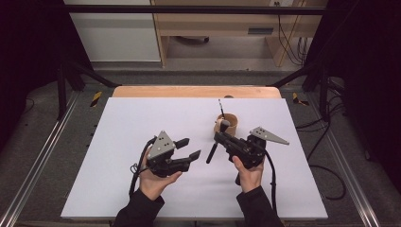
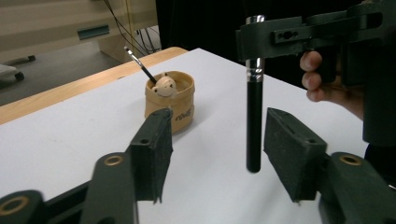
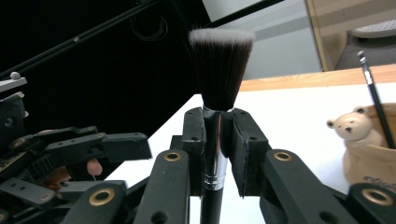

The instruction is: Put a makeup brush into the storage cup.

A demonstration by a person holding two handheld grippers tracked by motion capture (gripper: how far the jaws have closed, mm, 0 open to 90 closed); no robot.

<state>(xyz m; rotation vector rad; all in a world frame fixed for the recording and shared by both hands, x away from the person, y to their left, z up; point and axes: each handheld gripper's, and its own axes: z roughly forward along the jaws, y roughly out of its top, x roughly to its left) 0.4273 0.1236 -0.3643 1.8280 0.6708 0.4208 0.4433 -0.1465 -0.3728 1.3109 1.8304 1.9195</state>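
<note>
1. Nearest the high cam: two dark sleeves and the person's hands at the bottom edge, each carrying a gripper over the white table (image 1: 118, 189).
2. Left gripper (image 1: 191, 148): sits left of centre, grey plate on top, jaws pointing right toward the other tool. Jaws apart and released, nothing pinched. In the left gripper view the two black pads (image 2: 156, 149) flank the brush handle w/ clear gaps on both sides, not touching it.
3. Makeup brush (image 2: 253, 126): held by the right gripper, black handle hanging down between the left pads, its tip clear of the table. Silver ferrule sits at the clamp; the flat-topped dark bristles w/ pale tips (image 3: 220, 65) stand above the jaws in the right gripper view.
4. Right gripper (image 1: 218, 135): right of centre, clenched on the brush at the ferrule, pads pressing both sides.
5. Holder cup (image 1: 227, 124): tan, round, just behind the right gripper. Has a small bear figure (image 3: 351, 126) at its rim and a thin dark pencil-like brush (image 2: 139, 64) leaning out; print on the cup's side is prob. a word, too small to read.
6. Wooden strip (image 1: 196, 91) runs along the table's far edge.
</note>
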